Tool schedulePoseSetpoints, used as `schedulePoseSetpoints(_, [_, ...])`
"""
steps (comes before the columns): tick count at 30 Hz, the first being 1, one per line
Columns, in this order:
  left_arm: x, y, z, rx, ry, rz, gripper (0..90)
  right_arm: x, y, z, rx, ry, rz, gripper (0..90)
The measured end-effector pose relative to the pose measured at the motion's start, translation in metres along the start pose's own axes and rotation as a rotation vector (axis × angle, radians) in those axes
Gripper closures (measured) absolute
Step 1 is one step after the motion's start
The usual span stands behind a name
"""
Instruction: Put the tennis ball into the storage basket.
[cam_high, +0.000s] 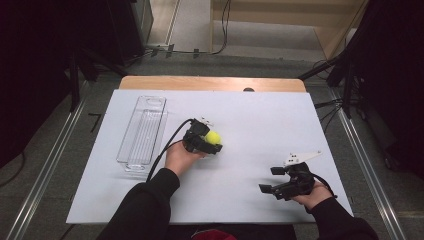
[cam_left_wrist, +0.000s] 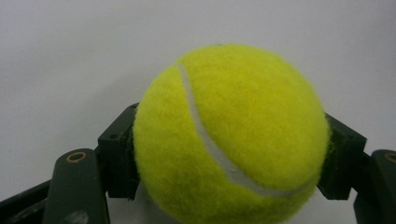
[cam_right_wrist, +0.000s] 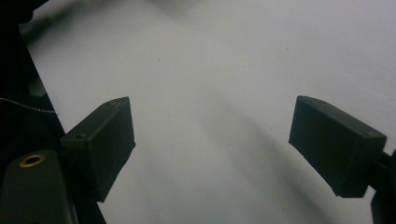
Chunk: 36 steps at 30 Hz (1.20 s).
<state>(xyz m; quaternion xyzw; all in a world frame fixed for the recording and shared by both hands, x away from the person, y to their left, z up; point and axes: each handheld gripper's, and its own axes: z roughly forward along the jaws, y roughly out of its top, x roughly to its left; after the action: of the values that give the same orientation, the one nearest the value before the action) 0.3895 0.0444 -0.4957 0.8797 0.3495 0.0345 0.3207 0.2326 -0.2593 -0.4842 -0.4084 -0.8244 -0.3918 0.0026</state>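
White table (cam_high: 250, 115) on grey floor, left gripper (cam_high: 209, 141) clamping tennis ball (cam_high: 213, 137), right gripper (cam_high: 272, 180) fingers apart

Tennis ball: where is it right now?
The ball sits clamped in the left gripper near the middle of the white board in the high view, right of the clear tray.
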Motion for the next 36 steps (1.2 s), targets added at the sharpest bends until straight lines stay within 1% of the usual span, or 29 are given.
schedulePoseSetpoints(3, [0.0,0.0,0.0,0.003,0.0,0.013,26.3,0.0,0.0,0.0,0.0,-0.001,0.001,12.2])
schedulePoseSetpoints(11, [0.001,0.0,0.0,-0.003,-0.011,-0.016,26.4,0.0,0.0,0.0,-0.001,-0.001,0.003,12.2])
schedulePoseSetpoints(16, [0.002,0.0,-0.001,-0.001,-0.015,-0.018,26.4,0.0,0.0,0.0,-0.001,0.0,0.005,12.2])
schedulePoseSetpoints(20, [0.003,0.001,-0.001,0.004,-0.03,-0.03,26.4,0.0,0.0,0.0,-0.001,0.0,0.005,12.2])
schedulePoseSetpoints(22, [0.002,0.001,-0.002,0.008,-0.038,-0.026,26.4,0.0,0.0,0.0,-0.002,0.001,0.004,12.2])
schedulePoseSetpoints(24, [0.001,0.002,-0.002,0.006,-0.037,-0.024,26.4,0.0,0.0,0.0,-0.002,0.001,0.005,12.2])
schedulePoseSetpoints(26, [0.001,0.002,-0.004,0.003,-0.054,-0.025,26.4,0.0,0.0,0.0,-0.002,0.002,0.004,12.2])
schedulePoseSetpoints(28, [0.001,0.003,-0.007,0.003,-0.059,-0.021,26.4,0.0,0.0,0.0,-0.003,0.002,0.004,12.2])
schedulePoseSetpoints(30, [0.001,0.004,-0.009,-0.002,-0.067,-0.029,26.4,0.0,0.0,0.0,-0.004,0.001,0.007,12.2])
schedulePoseSetpoints(33, [0.001,0.005,-0.013,0.004,-0.073,-0.034,26.4,0.0,0.0,0.0,-0.002,0.001,0.005,12.2])
schedulePoseSetpoints(36, [0.001,0.006,-0.017,0.001,-0.087,-0.027,26.3,0.0,0.0,0.0,-0.002,0.002,0.005,12.2])
